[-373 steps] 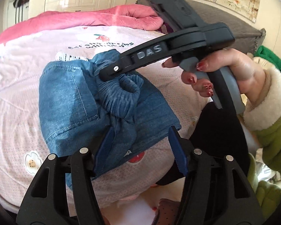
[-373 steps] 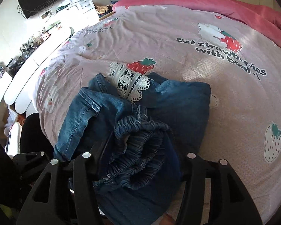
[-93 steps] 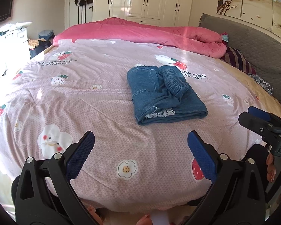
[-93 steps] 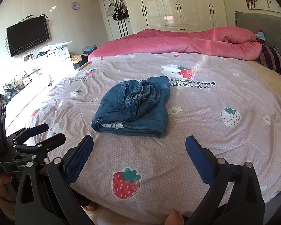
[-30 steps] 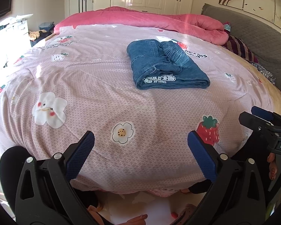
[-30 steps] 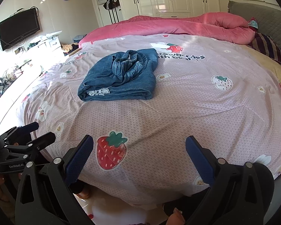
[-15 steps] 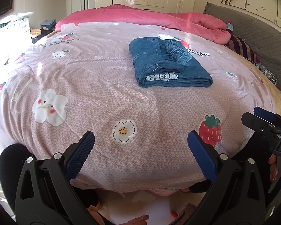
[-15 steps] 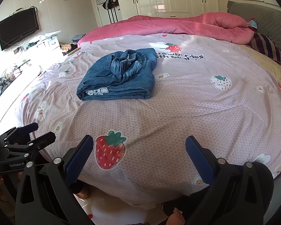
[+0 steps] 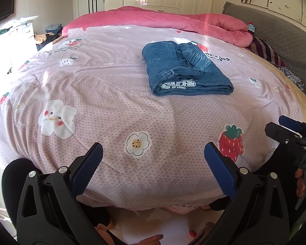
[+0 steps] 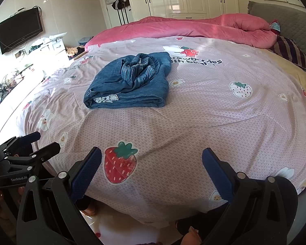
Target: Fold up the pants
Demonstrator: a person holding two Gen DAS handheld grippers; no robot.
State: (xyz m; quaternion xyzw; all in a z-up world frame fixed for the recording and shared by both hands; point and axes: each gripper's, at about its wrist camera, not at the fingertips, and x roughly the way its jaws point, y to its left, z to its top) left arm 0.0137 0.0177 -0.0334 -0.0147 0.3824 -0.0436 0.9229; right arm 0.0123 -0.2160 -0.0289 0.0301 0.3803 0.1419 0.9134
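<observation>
pants [image 9: 185, 69] inner folds hidden, lace trim [image 9: 177, 84] perhaps tucked under

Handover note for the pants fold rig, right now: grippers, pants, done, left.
Left gripper: open, empty, held off the near edge of the bed.
Right gripper: open, empty, also at the near edge.
Pants: folded denim bundle lying on the pink bedspread toward the far side, elastic waistband bunched on top, white lace trim showing at the near fold. Nothing touches them.
Done: fold looks complete.
Left: probably nothing; flatten the bunched waistband if a tidier stack is wanted.
</observation>
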